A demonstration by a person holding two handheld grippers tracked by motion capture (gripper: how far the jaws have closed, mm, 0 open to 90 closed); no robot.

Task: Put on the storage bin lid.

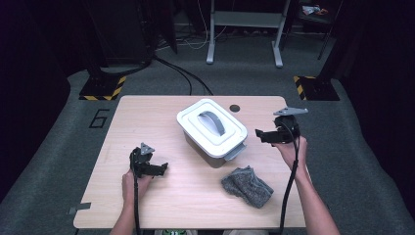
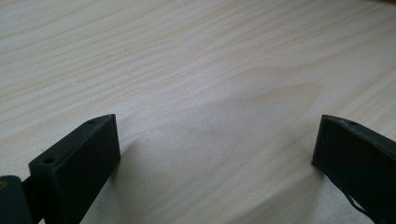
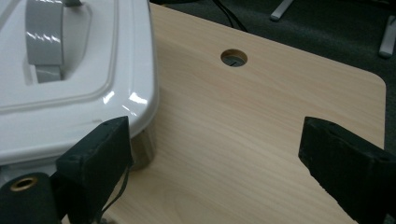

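The right gripper (image 1: 259, 134) is hovering with its jaws released and spread wide, nothing lying between them. In the right gripper view the white container (image 3: 70, 88) is sitting just beyond and beside one jaw, its lid corner right next to that jaw's tip but not pinched, while the other jaw is standing well apart over bare wood. A grey handle (image 3: 44, 37) is arching across the lid, farther ahead of that same jaw. A round hole (image 3: 234, 57) in the surface (image 3: 261, 140) is lying ahead of the gap between the jaws.

The left gripper (image 1: 161, 169) is resting low on the surface, its jaws also released and wide apart, with plain wood grain between and ahead of them in the left gripper view. A grey cloth (image 1: 247, 186) is lying crumpled on the surface, between the two grippers and nearer the person than the container
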